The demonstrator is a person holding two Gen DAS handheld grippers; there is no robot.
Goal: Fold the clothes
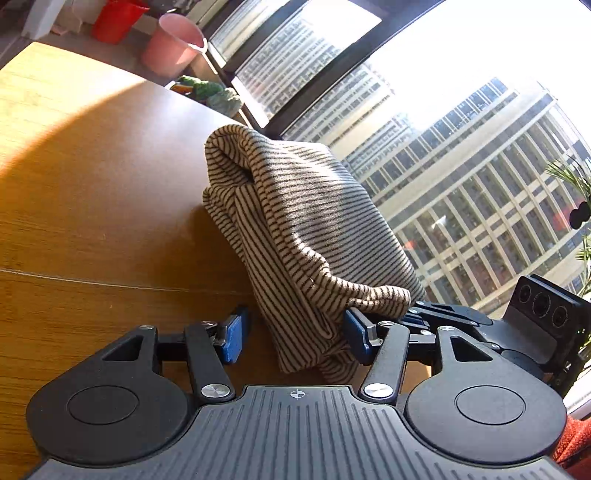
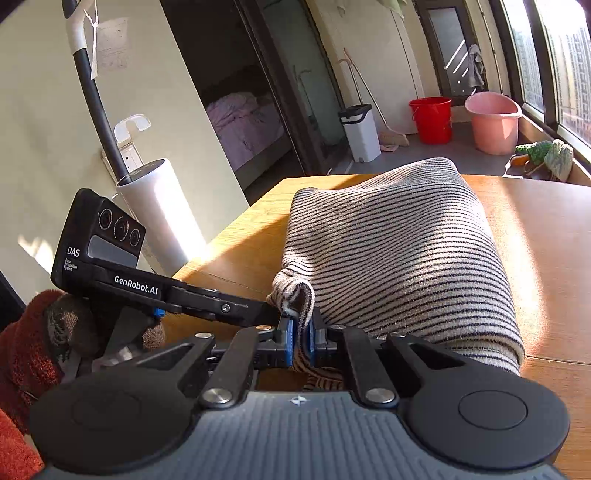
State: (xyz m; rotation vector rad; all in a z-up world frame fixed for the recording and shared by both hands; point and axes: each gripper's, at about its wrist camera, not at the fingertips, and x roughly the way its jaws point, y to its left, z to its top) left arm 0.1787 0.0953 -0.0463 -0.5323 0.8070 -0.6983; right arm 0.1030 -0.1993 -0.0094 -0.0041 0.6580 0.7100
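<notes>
Left wrist view: as I look along my left gripper (image 1: 293, 332), its two blue pads stand wide apart just above the wooden worktop (image 1: 92, 206).
Left gripper state: open, gripping nothing; a hanging fold of the striped garment (image 1: 303, 221) drapes down between the pads and lies against the right-hand pad, while the left-hand pad is clear of the cloth.
Garment here: a cream knit with thin dark stripes, bunched into a raised hump that runs away from me towards the far edge of the worktop.
Right of this view: my right gripper (image 1: 406, 314) comes in from the side, its tip buried under the near hem of the cloth.
Background: tall windows showing high-rise blocks, a pink bucket (image 1: 173, 44) and a red bucket (image 1: 116, 18) on the floor.

Right wrist view: I see my right gripper (image 2: 302, 341) with its blue pads nearly together.
Right gripper state: clamped on a corner of the garment (image 2: 399, 258), a thin fold pinched between the pads.
Garment here: the hump lies on the worktop (image 2: 546, 229) ahead and to the right, part sunlit.
Left of this view: the left gripper (image 2: 275, 314) reaches in, its tip at the same corner; a hand (image 2: 70, 328) in a dark red sleeve holds it.
</notes>
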